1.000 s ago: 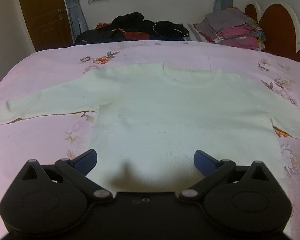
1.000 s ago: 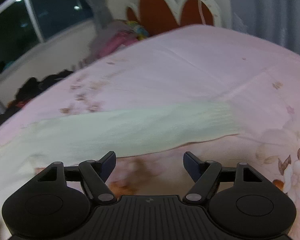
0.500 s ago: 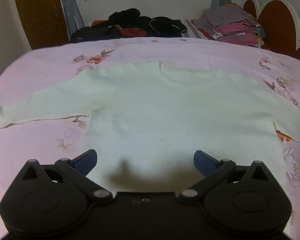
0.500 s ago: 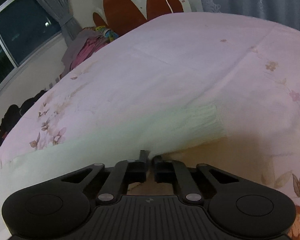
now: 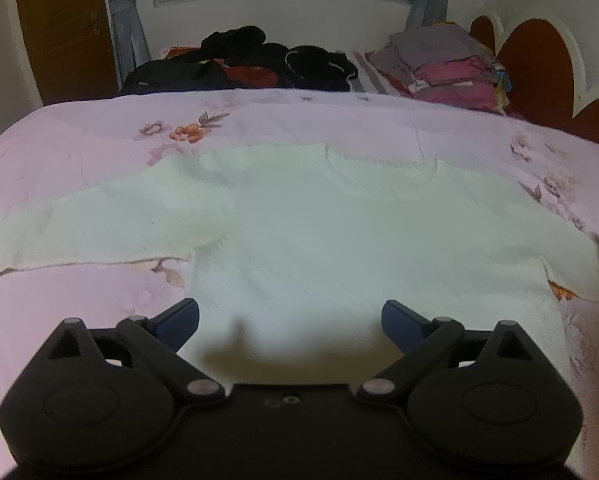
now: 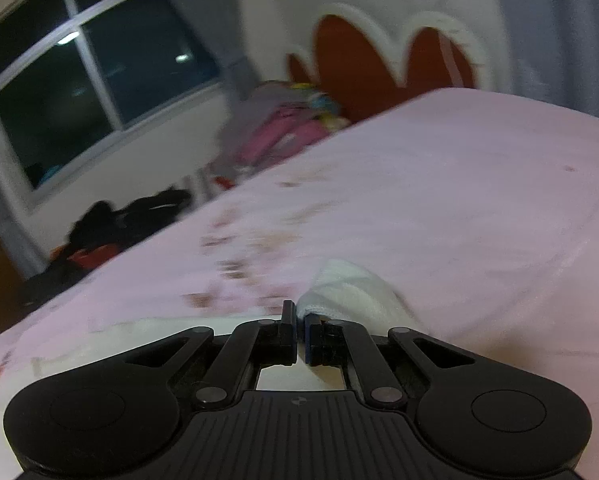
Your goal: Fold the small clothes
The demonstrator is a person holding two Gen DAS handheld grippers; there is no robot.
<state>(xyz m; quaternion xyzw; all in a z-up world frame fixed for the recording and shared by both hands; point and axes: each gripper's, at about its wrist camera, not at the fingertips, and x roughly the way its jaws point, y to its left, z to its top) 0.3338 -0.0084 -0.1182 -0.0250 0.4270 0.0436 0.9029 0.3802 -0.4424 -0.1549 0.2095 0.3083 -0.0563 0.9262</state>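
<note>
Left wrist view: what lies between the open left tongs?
The sweater: its lower body and hem fill the gap between the left tongs.

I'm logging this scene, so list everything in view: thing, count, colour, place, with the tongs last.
sweater: one, pale cream, spread flat on the bed, sleeves out to both sides
sleeve cuff: one, pale cream, lifted off the bedspread
bedspread: one, pink with floral print, covering the bed
dark clothes pile: one, black with some red, beyond the bed under the window
folded clothes stack: one, grey and pink, far right by the headboard
headboard: one, red-brown with white trim, right
door: one, brown, far left
left tongs: open, over the sweater's hem
right tongs: shut on the sleeve cuff
</note>
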